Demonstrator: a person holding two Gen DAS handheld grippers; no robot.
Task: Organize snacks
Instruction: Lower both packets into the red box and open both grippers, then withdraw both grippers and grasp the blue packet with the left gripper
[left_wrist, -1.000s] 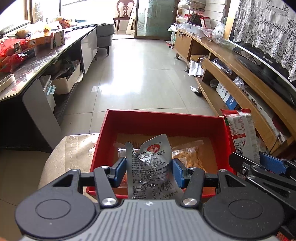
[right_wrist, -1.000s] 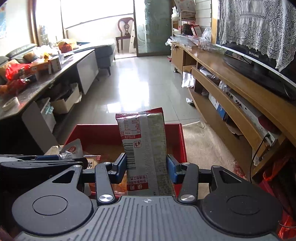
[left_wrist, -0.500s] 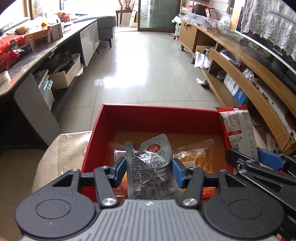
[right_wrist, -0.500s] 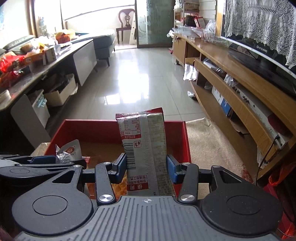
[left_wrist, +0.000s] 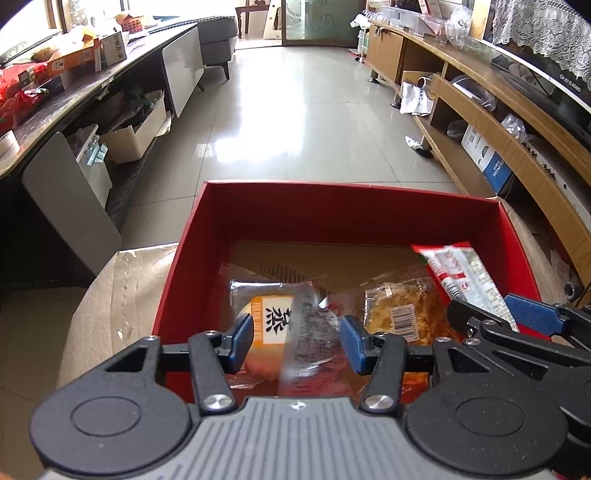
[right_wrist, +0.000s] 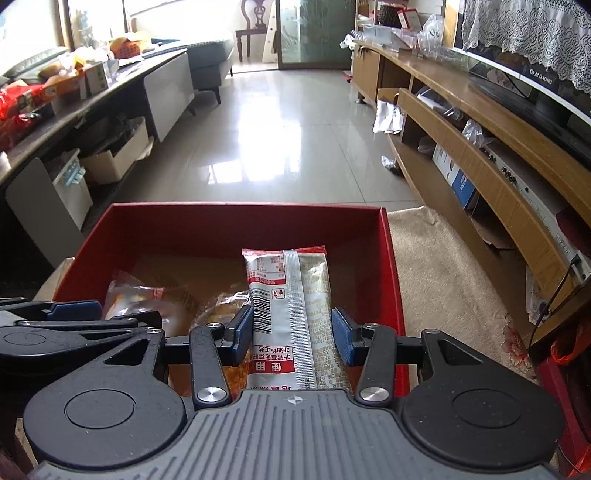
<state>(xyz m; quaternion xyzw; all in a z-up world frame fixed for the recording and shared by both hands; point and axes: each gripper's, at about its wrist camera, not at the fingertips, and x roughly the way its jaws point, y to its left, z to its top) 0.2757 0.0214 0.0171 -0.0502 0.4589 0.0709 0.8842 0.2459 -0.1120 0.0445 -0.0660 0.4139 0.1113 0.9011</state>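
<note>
A red box (left_wrist: 332, 206) (right_wrist: 236, 225) holds several snack packs. My left gripper (left_wrist: 297, 341) is open over the box; the silver pouch (left_wrist: 310, 343) is blurred between its spread pads, apart from them. An orange-label pack (left_wrist: 271, 325) and a clear pack of yellow snack (left_wrist: 402, 310) lie inside. My right gripper (right_wrist: 291, 334) is open, its pads just apart from the long red-and-beige packet (right_wrist: 291, 306), which lies tilted down into the box's right side. The packet also shows in the left wrist view (left_wrist: 465, 280).
The box stands on a beige covered surface (right_wrist: 443, 266). A wooden TV shelf (left_wrist: 498, 122) runs along the right. A dark counter (left_wrist: 55, 103) with boxes and snacks runs along the left. Tiled floor (left_wrist: 295, 122) lies ahead.
Both grippers have lowered over the box and opened. The silver pouch has left the left pads and drops. The long packet has tipped from upright down into the box.
</note>
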